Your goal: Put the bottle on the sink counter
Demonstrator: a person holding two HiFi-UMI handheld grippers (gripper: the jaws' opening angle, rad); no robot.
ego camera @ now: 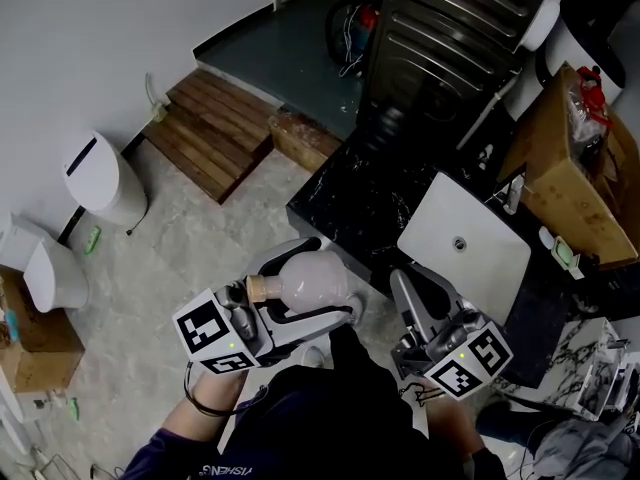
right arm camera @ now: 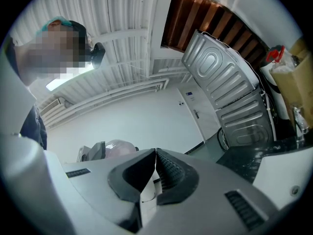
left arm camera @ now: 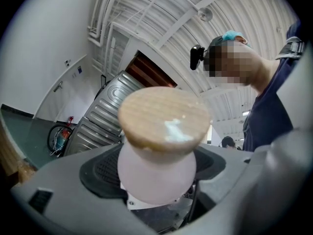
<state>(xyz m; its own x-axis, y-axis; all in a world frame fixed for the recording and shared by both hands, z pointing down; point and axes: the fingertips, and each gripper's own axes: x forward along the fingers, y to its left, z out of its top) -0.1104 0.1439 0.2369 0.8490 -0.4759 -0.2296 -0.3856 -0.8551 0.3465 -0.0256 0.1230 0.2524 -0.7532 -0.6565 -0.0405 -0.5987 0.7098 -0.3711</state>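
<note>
A pale pink round bottle (ego camera: 305, 278) with a cork stopper (ego camera: 257, 289) lies sideways between the jaws of my left gripper (ego camera: 335, 280), which is shut on it, low and left of the counter. In the left gripper view the cork (left arm camera: 164, 119) faces the camera and the bottle's neck (left arm camera: 156, 177) fills the gap between the jaws. My right gripper (ego camera: 407, 288) is shut with nothing in it, its pads (right arm camera: 164, 168) pressed together. It hangs just in front of the white sink basin (ego camera: 490, 258), set in the black marble counter (ego camera: 355, 203).
A cardboard box (ego camera: 565, 173) and small items stand on the counter right of the sink. A ribbed metal panel (ego camera: 450, 28) leans behind it. On the floor are a wooden pallet (ego camera: 215, 128), a white bin (ego camera: 100, 178) and another cardboard box (ego camera: 35, 333).
</note>
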